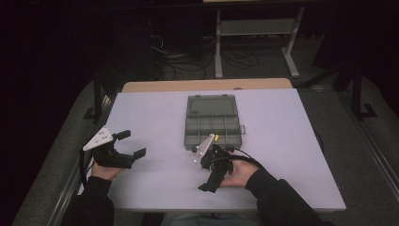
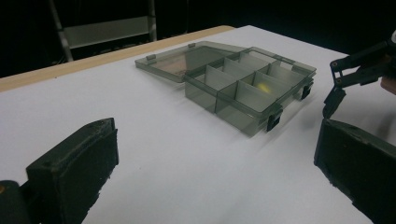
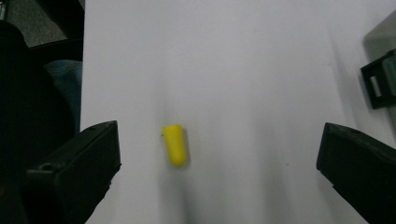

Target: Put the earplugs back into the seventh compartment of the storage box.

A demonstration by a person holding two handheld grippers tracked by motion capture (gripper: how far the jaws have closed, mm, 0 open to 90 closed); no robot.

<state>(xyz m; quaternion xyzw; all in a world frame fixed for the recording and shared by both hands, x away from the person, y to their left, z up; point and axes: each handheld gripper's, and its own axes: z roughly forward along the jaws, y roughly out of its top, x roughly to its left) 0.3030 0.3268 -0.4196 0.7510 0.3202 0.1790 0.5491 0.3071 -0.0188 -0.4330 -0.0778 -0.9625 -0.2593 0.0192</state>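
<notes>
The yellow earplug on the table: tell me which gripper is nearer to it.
Right. The right gripper hangs over the yellow earplug, which lies on the table between its open jaws. The left gripper is off toward the table's left edge, open.

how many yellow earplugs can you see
2. One yellow earplug lies on the white table, between the open jaws of the right tool. Another sits in a front compartment of the open organizer box. Others may be hidden.
</notes>
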